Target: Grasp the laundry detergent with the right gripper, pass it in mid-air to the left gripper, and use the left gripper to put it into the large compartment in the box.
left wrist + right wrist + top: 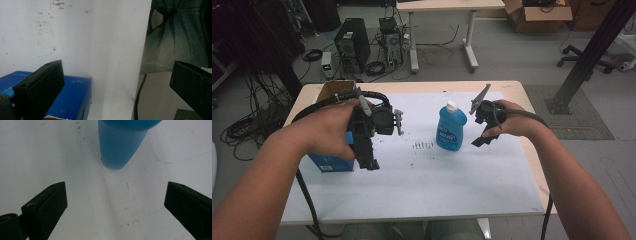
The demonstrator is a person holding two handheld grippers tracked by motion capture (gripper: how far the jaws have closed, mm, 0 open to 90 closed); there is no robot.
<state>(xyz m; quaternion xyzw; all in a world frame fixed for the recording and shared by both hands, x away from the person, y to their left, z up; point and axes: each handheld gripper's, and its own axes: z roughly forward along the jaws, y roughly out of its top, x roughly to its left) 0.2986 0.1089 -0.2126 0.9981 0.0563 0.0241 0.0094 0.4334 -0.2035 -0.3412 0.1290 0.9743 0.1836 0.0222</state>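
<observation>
Right gripper (pixel 115 202), jaws apart, faces blue bottle (pixel 122 142).

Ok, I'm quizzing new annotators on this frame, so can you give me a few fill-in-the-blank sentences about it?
1. The liquid in the clear plastic bottle is ____.
2. The bottle's cap is ____.
3. The right tool has its jaws ____, with the bottle beyond them.
4. The blue cardboard box lies below the ____ tool.

Missing words: blue; white; open; left
</observation>
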